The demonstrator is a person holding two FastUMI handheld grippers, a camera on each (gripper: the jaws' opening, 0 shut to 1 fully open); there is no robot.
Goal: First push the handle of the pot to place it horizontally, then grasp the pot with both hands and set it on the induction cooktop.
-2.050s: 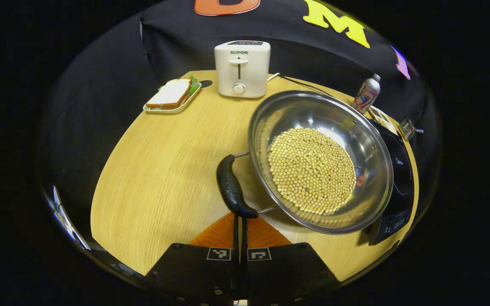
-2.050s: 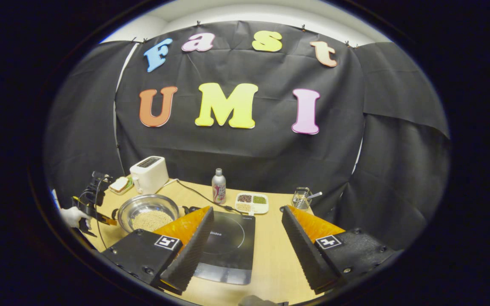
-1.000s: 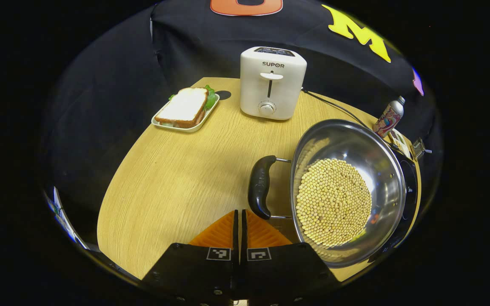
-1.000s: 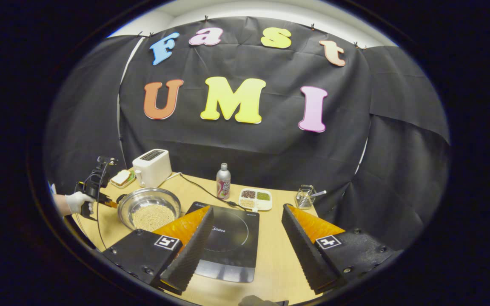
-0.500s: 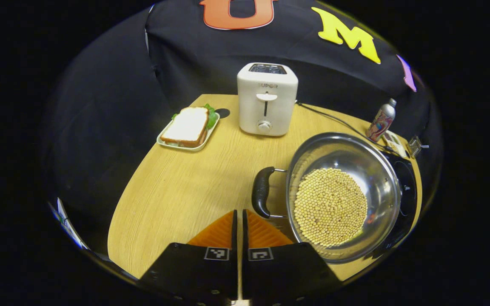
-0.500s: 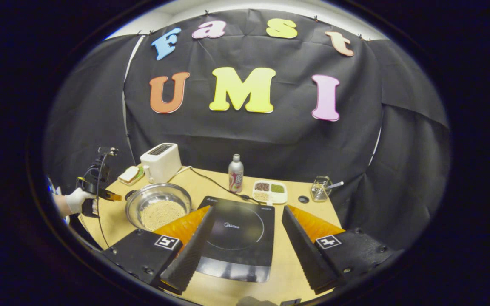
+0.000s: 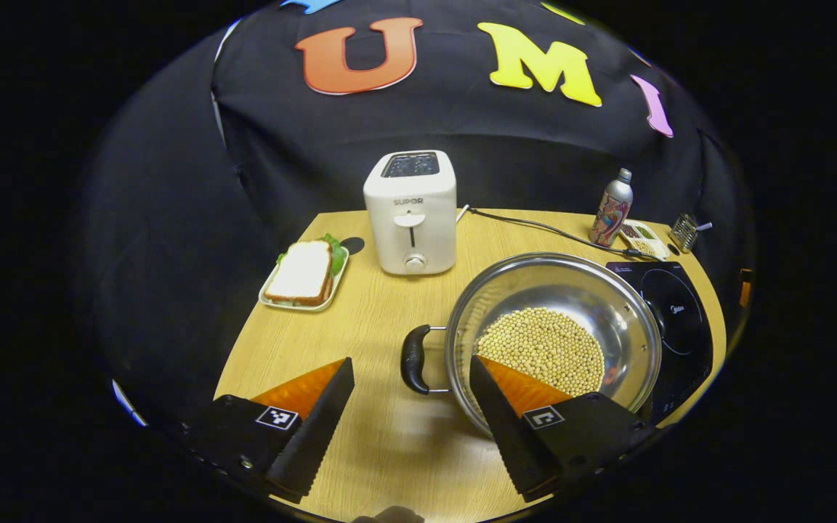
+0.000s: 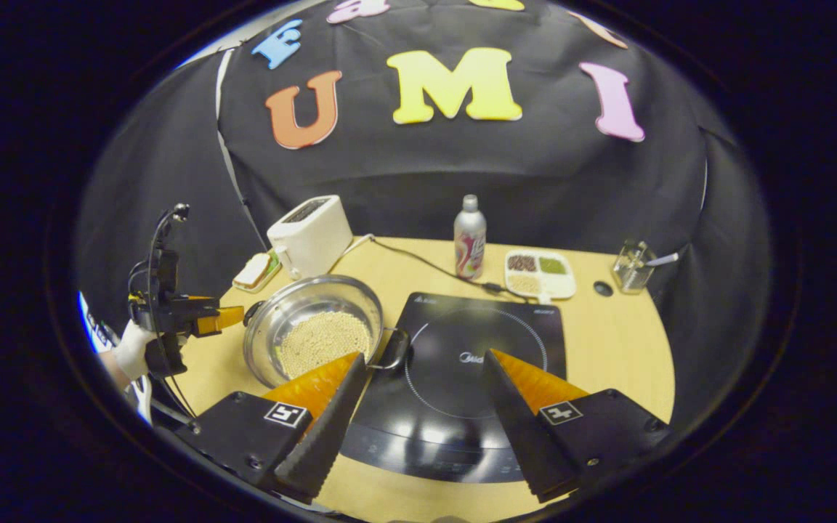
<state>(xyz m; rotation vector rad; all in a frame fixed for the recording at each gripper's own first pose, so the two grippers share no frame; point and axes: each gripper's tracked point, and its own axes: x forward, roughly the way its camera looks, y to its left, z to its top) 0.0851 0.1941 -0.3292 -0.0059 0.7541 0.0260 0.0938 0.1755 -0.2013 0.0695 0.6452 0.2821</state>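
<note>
A steel pot (image 7: 556,283) full of soybeans (image 7: 542,349) sits on the wooden table, touching the left edge of the black induction cooktop (image 7: 673,312). Its black handle (image 7: 413,359) points toward my left gripper (image 7: 410,362), which is open; the handle lies in line with the gap between the fingers, neither finger touching it. In the right gripper view the pot (image 8: 302,301) is at the left and its other handle (image 8: 393,350) reaches over the cooktop (image 8: 476,349). My right gripper (image 8: 424,356) hangs open above the cooktop's front, holding nothing. The left gripper (image 8: 200,319) shows beside the pot.
A white toaster (image 7: 410,214) stands at the back, with a sandwich tray (image 7: 304,272) to its left. A bottle (image 8: 469,247), a divided dish of grains (image 8: 540,274) and a small holder (image 8: 633,267) stand behind the cooktop. A cord (image 8: 426,269) crosses the table.
My left gripper has opened from shut and drawn back and up from the pot's handle. The right gripper has tilted down and moved closer over the cooktop.
</note>
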